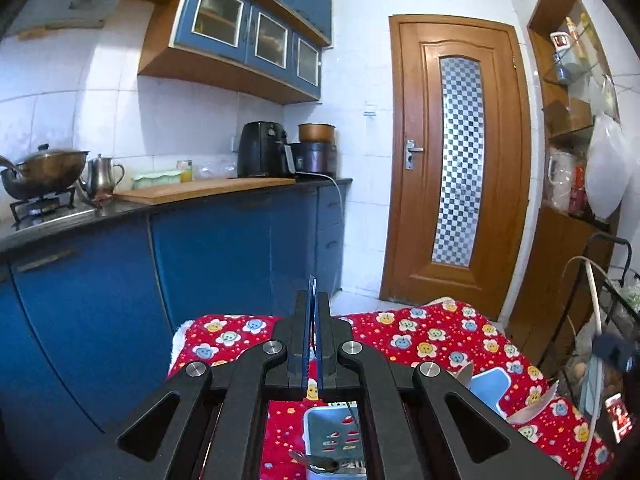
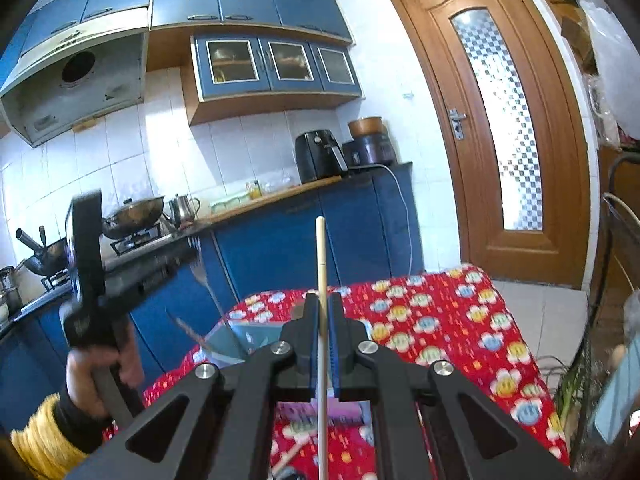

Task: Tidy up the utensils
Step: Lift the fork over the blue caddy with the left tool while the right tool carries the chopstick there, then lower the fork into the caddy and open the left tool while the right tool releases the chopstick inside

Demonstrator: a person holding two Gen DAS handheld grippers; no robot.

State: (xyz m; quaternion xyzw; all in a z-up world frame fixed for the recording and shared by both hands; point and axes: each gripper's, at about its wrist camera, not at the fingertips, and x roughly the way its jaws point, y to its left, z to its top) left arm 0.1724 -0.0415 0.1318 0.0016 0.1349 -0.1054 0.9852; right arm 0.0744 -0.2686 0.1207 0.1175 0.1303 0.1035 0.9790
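Item 1, my left gripper (image 1: 312,312): jaws together, nothing visible between blue pads; raised over red flower-print cloth (image 1: 440,336).

Item 2, my right gripper (image 2: 323,320): clamped on pale chopstick (image 2: 320,256), stick upright, tip above fingertips, lower end running down past frame edge.

Item 3, perforated utensil basket (image 1: 332,436): on cloth directly below my left gripper, spoon (image 1: 316,462) at its near edge. Light blue container (image 1: 490,388) just right of it.

Item 4, fork (image 2: 202,268): seen from right wrist, tines up, rising from container; blurred.

Item 5, hand (image 2: 96,376) with yellow cuff on left grip handle.
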